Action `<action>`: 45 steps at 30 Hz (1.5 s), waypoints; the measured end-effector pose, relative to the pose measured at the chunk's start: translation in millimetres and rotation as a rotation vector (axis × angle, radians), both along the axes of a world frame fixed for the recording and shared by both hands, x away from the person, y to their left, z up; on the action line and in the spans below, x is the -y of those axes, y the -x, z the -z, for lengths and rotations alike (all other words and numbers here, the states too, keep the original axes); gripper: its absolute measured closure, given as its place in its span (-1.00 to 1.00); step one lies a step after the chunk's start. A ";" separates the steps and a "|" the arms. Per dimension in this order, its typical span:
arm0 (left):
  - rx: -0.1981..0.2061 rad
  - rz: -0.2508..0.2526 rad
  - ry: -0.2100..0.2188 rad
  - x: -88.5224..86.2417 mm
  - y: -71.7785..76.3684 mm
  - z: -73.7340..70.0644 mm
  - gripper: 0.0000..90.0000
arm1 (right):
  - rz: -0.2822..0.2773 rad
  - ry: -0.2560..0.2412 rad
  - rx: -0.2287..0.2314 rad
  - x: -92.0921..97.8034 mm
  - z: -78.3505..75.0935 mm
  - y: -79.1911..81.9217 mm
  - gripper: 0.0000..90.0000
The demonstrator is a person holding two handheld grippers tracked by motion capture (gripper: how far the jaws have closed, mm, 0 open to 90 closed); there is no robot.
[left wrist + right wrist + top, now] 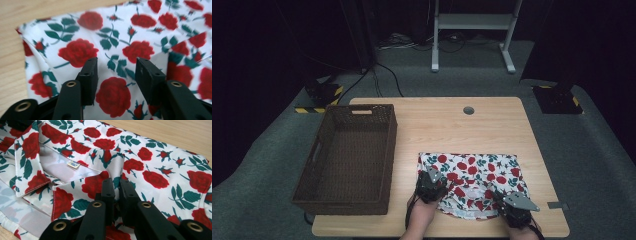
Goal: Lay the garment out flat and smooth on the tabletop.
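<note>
Right tool [117, 185] pinches the rose-print garment [155, 167] near its collar.

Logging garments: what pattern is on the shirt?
Red roses with green leaves on white shirt, clearest in the right gripper view.

Table [492, 125] being viewed from above by high view, from person's side, facing forward and down, far off. Rose-print shirt [472, 182] being looked at along jaws by left gripper view, very near, over its left part [105, 50]. Shirt collar [32, 172] being faced by right gripper view, equally near. Shirt being shared by all three views.
</note>
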State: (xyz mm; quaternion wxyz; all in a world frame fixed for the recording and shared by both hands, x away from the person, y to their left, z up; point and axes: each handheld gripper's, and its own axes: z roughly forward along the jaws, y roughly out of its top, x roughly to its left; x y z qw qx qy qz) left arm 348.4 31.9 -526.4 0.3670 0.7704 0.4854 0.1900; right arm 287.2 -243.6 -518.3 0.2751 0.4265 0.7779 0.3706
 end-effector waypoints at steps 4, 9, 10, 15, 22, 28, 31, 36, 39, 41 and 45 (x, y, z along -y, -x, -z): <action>0.009 0.013 0.000 0.7 3.3 4.7 0.06 | -0.001 -0.005 -0.004 0.8 1.1 0.1 0.84; 0.021 0.037 -0.024 3.2 5.2 5.9 -0.05 | 0.008 -0.015 -0.019 2.7 3.7 -1.4 0.71; 0.021 0.035 -0.020 2.9 5.2 6.1 -0.04 | 0.011 -0.018 -0.020 3.7 3.7 -1.5 0.67; 0.021 0.035 -0.017 2.5 5.1 6.2 -0.04 | 0.035 -0.037 -0.038 12.4 -1.1 -1.6 0.45; 0.020 0.035 -0.012 2.2 4.8 6.3 -0.04 | 0.084 -0.012 -0.016 25.7 -15.8 -24.8 0.36; 0.017 0.040 -0.004 1.4 4.4 6.2 -0.07 | 0.086 0.058 -0.059 22.1 -4.5 -55.3 0.32; 0.022 0.044 0.001 0.7 6.2 5.8 -0.11 | 0.076 0.064 -0.083 20.5 4.7 -55.4 0.32; 0.026 0.052 0.022 -1.2 13.7 3.5 -0.13 | 0.053 0.026 -0.052 18.9 -0.1 -40.3 0.32; 0.032 0.055 0.038 -2.6 18.8 -0.3 -0.15 | 0.047 0.009 -0.039 19.2 -4.4 -31.7 0.30; 0.035 0.061 0.048 -4.1 22.0 -3.1 -0.15 | 0.044 0.001 -0.030 20.1 -6.7 -26.6 0.30; 0.039 0.069 0.056 -5.9 29.0 -6.0 -0.17 | 0.039 -0.011 -0.027 21.4 -7.2 -17.0 0.28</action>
